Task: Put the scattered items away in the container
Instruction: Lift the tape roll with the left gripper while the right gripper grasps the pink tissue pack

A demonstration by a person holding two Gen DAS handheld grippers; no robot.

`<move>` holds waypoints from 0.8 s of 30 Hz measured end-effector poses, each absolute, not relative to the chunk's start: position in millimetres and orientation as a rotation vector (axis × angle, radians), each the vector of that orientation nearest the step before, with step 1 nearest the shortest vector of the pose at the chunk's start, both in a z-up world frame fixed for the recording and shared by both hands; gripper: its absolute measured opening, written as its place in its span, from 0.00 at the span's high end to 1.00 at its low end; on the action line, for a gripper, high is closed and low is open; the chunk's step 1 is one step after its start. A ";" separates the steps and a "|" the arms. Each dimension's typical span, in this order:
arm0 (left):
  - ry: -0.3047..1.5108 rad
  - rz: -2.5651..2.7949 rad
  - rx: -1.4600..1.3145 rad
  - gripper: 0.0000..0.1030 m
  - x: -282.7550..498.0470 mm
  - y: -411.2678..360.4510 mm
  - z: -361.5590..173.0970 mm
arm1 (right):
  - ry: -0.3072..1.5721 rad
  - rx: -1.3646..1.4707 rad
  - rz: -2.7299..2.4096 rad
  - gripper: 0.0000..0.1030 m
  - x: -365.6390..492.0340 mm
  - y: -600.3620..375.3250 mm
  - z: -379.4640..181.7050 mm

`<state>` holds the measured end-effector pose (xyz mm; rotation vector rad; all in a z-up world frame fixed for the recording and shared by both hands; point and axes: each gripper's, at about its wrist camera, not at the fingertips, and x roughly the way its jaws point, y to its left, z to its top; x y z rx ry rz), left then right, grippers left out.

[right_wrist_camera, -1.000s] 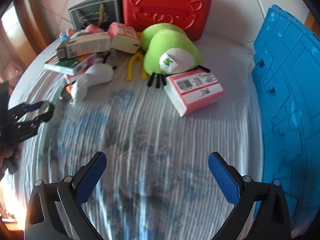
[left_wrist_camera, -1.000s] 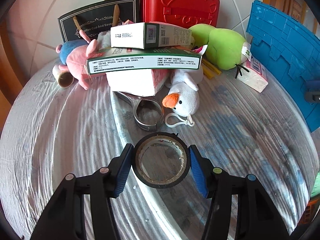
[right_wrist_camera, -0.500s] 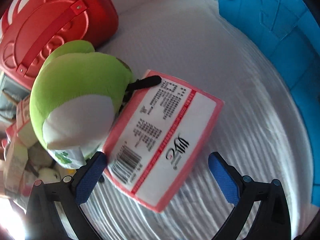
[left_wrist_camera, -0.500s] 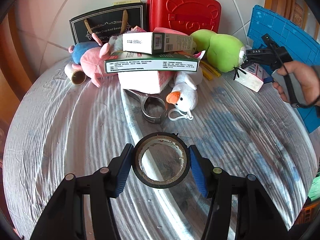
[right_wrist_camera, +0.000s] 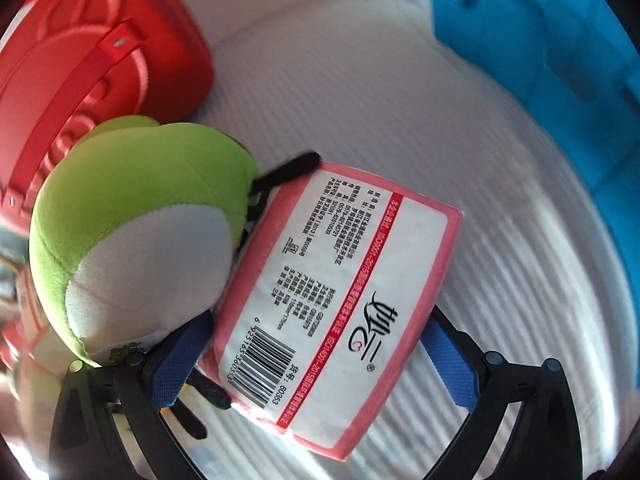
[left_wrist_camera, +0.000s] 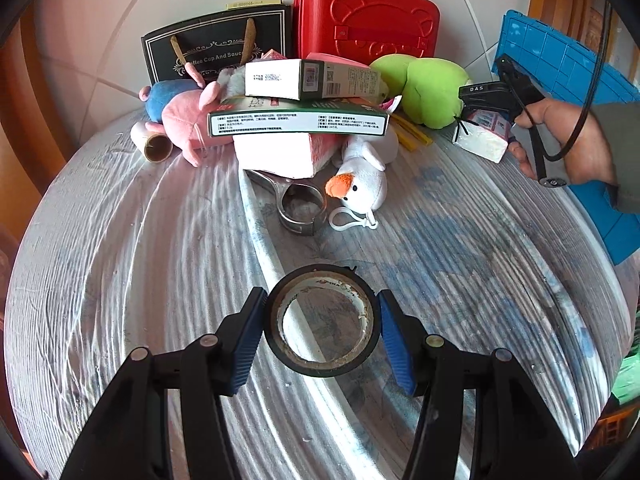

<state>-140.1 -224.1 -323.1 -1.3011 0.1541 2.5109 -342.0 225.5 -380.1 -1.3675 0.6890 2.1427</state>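
Observation:
My left gripper [left_wrist_camera: 322, 330] is shut on a black tape roll [left_wrist_camera: 322, 364], held just above the table. My right gripper [right_wrist_camera: 316, 356] is open, its blue pads on either side of a pink tissue pack [right_wrist_camera: 336, 300] that lies on the table against a green plush [right_wrist_camera: 132, 216]. The pack sits between the pads; I cannot tell if they touch it. In the left wrist view the right gripper [left_wrist_camera: 480, 114] is at the tissue pack [left_wrist_camera: 482, 140], in front of the blue crate [left_wrist_camera: 568, 68].
At the table's back a heap holds two boxes [left_wrist_camera: 298, 122], a pink plush [left_wrist_camera: 188, 120], a white duck plush [left_wrist_camera: 362, 180], a metal strainer [left_wrist_camera: 300, 208] and a cardboard tube [left_wrist_camera: 154, 146]. A red case [left_wrist_camera: 364, 26] and a black gift bag [left_wrist_camera: 216, 48] stand behind.
My right gripper has moved forward to the tissue pack, which now lies between its pads. My left gripper has drawn back slightly with the tape roll.

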 end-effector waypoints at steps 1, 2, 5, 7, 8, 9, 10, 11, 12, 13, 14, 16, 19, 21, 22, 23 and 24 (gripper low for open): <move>0.155 2.508 -1.302 0.47 -138.5 -223.4 -323.3 | 0.608 -1.345 2.189 0.00 -343.6 220.3 -378.5; 0.156 2.505 -1.304 0.47 -136.8 -222.7 -323.6 | 0.542 -1.331 2.226 0.00 -345.1 216.0 -378.0; 0.163 2.499 -1.313 0.47 -134.0 -222.4 -325.6 | 0.471 -1.359 2.257 0.00 -351.0 216.7 -384.4; 0.164 2.499 -1.318 0.47 -132.7 -222.9 -326.4 | 0.443 -1.443 2.241 0.00 -358.3 222.0 -393.8; 0.163 2.500 -1.318 0.47 -132.3 -223.4 -326.3 | 0.400 -1.480 2.244 0.00 -361.8 222.4 -395.4; 0.161 2.503 -1.317 0.47 -132.0 -224.0 -325.7 | 0.360 -1.505 2.244 0.00 -363.3 222.6 -395.4; 0.158 2.506 -1.315 0.47 -131.6 -224.4 -324.8 | 0.340 -1.530 2.247 0.00 -362.5 222.8 -396.0; 0.157 2.508 -1.312 0.47 -131.2 -224.5 -324.2 | 0.318 -1.550 2.254 0.01 -361.6 221.7 -395.9; 0.160 2.510 -1.310 0.47 -131.0 -224.0 -323.8 | 0.297 -1.560 2.259 0.02 -362.4 219.4 -395.3; 0.161 2.511 -1.310 0.47 -131.2 -223.3 -323.7 | 0.282 -1.563 2.260 0.03 -357.2 218.3 -394.4; 0.162 2.511 -1.310 0.47 -131.9 -222.7 -323.6 | 0.280 -1.566 2.259 0.03 -352.0 215.4 -394.9; 0.157 2.516 -1.309 0.47 -133.0 -220.6 -322.7 | 0.281 -1.575 2.259 0.04 -352.7 208.7 -393.7; 0.147 2.520 -1.300 0.47 -133.4 -215.4 -319.2 | 0.285 -1.597 2.262 0.04 -329.2 200.0 -392.5; 0.141 2.517 -1.293 0.47 -132.1 -209.8 -316.6 | 0.288 -1.621 2.265 0.04 -309.2 192.0 -391.9; 0.142 2.516 -1.288 0.47 -130.8 -206.6 -315.1 | 0.289 -1.636 2.268 0.04 -298.3 187.2 -391.6; 0.143 2.513 -1.285 0.47 -129.4 -203.2 -313.5 | 0.283 -1.650 2.273 0.04 -287.0 181.7 -391.3; 0.142 2.512 -1.282 0.47 -127.8 -199.9 -311.7 | 0.272 -1.666 2.279 0.04 -275.3 175.9 -391.0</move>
